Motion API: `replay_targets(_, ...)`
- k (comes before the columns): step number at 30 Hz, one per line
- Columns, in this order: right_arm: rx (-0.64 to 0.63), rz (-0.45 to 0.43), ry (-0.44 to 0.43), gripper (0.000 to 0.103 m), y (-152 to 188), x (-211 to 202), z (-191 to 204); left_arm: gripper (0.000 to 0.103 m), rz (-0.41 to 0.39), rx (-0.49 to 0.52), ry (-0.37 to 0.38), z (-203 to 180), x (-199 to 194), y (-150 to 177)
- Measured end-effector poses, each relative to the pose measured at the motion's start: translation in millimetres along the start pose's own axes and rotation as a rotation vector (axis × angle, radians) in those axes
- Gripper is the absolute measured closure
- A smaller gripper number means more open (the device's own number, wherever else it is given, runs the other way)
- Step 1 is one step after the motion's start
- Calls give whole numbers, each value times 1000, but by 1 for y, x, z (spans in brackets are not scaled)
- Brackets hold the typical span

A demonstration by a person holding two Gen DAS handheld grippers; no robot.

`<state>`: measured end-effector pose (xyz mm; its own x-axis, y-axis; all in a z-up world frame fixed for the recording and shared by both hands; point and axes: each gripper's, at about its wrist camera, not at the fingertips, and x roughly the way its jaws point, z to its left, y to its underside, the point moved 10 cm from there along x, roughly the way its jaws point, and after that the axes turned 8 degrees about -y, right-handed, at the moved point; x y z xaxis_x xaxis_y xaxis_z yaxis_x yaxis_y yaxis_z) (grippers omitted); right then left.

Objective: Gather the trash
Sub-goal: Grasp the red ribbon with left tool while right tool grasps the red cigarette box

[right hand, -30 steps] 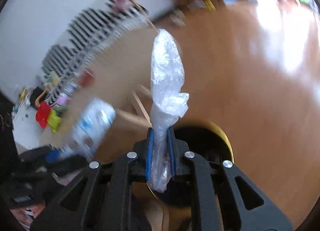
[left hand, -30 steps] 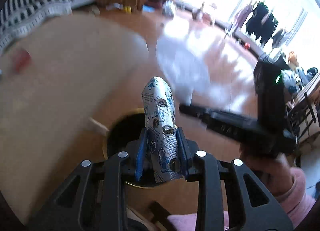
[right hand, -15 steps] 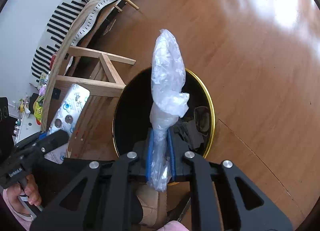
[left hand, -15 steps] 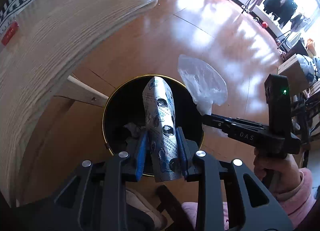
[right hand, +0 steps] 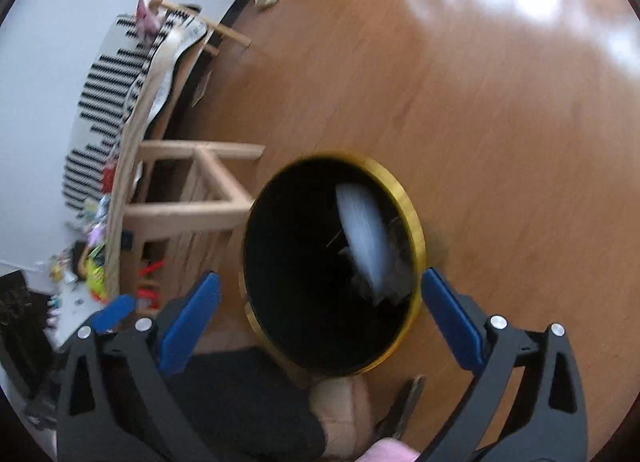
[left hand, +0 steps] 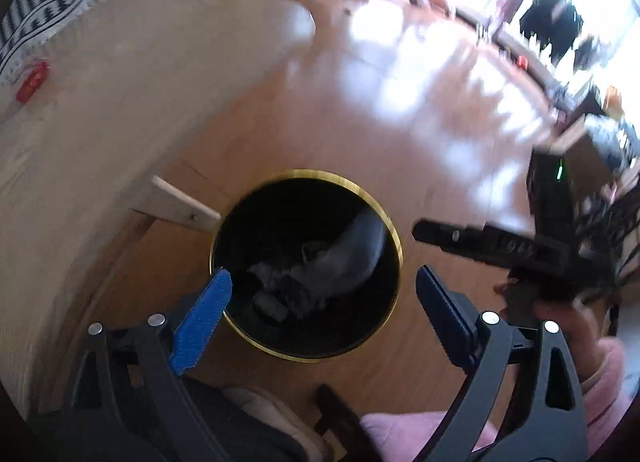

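Observation:
A black trash bin with a gold rim stands on the wood floor beside the table; it also shows in the right wrist view. My left gripper is open and empty above the bin. My right gripper is open and empty above it too, and shows from the side in the left wrist view. A pale blurred piece of plastic lies in the bin among crumpled trash; in the right wrist view it is a white streak.
A round wooden table with light wooden legs stands left of the bin. A striped cloth and small colourful items lie at its far side. Glossy wood floor lies beyond. My knees and slipper are below.
Both grippers opened. The printed wrapper left my left gripper and the clear plastic left my right one; both went down into the bin.

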<state>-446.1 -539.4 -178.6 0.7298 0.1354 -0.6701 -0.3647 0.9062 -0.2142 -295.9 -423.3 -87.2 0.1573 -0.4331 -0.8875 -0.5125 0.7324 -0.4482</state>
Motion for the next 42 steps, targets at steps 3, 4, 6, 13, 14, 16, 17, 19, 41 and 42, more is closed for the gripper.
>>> replay_targets(3,-83,-79,118,6,-9,-14,0,12,-149,-89,-18,34,-50,-27)
replay_targets(4,-124,-103,172,6,-15,-17,2,9,-212,-117,-50,57,-76,-38)
replay_targets(6,-215,-145,249,6,-23,-21,11,6,-298,-165,-123,98,-114,-48)
replay_targets(13,-487,-153,228,6,-41,7,117,6,-307,-402,-501,304,-179,7)
replay_targets(14,-528,-152,213,6,-44,14,141,6,-283,-448,-532,333,-182,20)
replay_targets(16,-624,-158,164,6,-51,27,199,6,-253,-536,-575,384,-187,45)
replay_targets(17,-659,-160,144,6,-54,31,222,6,-236,-566,-591,404,-187,55)
replay_targets(19,-757,-148,98,6,-59,48,280,6,-198,-638,-614,443,-182,75)
replay_targets(41,-1024,176,204,5,-66,337,442,6,-111,-603,-603,559,-104,57)
replay_targets(42,-1044,163,191,5,-65,339,444,6,-116,-598,-602,560,-104,56)
